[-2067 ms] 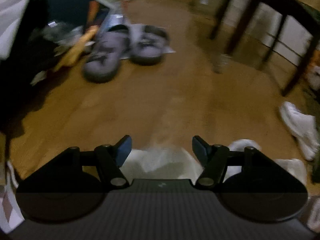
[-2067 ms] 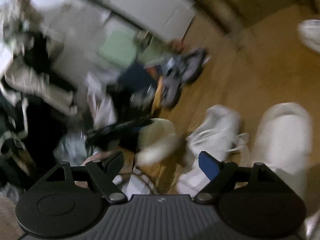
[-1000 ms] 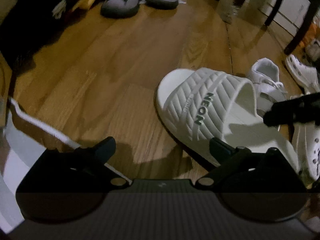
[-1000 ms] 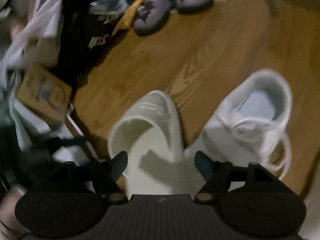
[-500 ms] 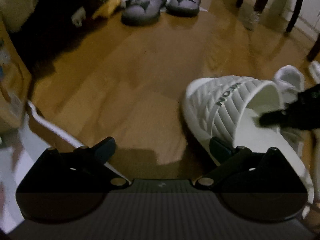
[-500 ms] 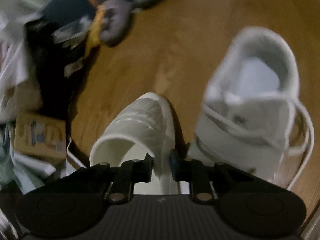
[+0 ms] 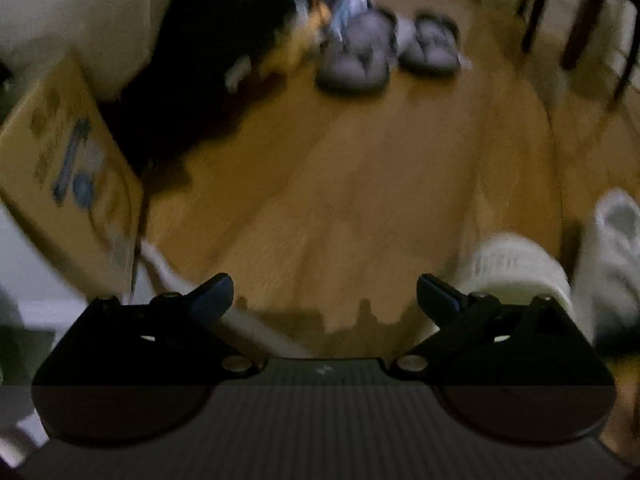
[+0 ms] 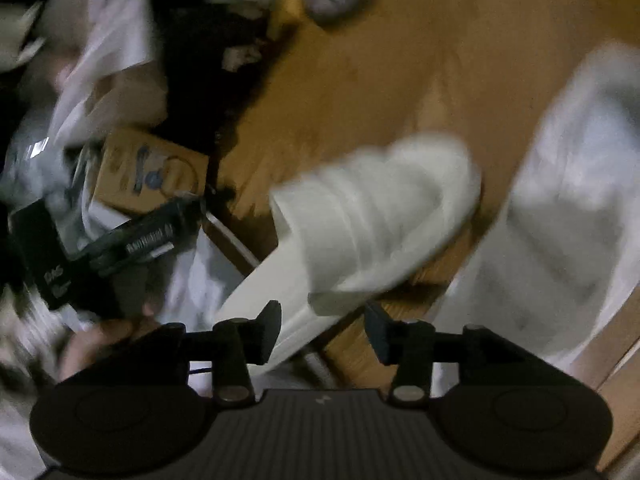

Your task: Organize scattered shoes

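Note:
Both views are blurred. A white slide sandal [image 8: 372, 216] lies tilted on the wood floor, its heel end reaching in beside the left finger of my right gripper [image 8: 324, 334]. That gripper is open, with bare floor showing between the slide and its right finger. A white sneaker [image 8: 560, 200] sits just right of the slide. My left gripper [image 7: 326, 296] hangs open over bare floor, and the slide [image 7: 516, 268] and the sneaker [image 7: 616, 248] lie to its right. Two grey slippers [image 7: 354, 60] stand side by side far ahead.
A cardboard box [image 7: 68, 168] and a dark pile of bags and white cloth [image 8: 100, 60] crowd the left side. Dark table legs [image 7: 536, 4] stand at the far right. A hand [image 8: 100, 340] holds a black device at lower left in the right wrist view.
My right gripper, shut on the slide's edge half a second ago, now has its fingers apart. The slide has swung round. The left view has drifted left, away from the slide.

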